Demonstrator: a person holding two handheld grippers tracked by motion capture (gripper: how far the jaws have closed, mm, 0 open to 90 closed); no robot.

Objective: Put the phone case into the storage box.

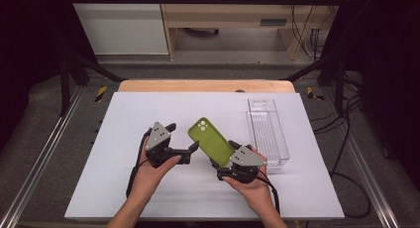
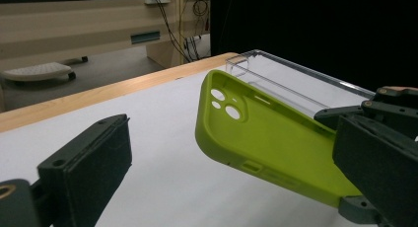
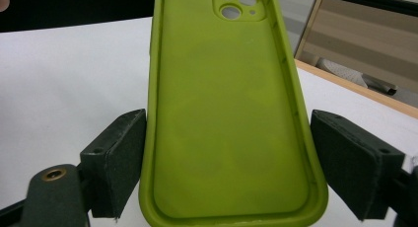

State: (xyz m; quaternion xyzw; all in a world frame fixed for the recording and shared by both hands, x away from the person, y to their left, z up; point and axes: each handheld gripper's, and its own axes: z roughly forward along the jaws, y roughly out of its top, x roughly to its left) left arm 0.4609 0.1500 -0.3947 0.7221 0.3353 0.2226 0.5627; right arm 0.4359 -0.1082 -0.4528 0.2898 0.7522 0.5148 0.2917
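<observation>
Green case [image 3: 229, 113] lifted off table [image 1: 148, 188], gripped at near end between right gripper [image 1: 233, 161] jaws, left gripper [image 1: 190, 149] spread just beside its edge, clear tray [image 1: 267, 134] right; best closed squarely on rim before release.
</observation>
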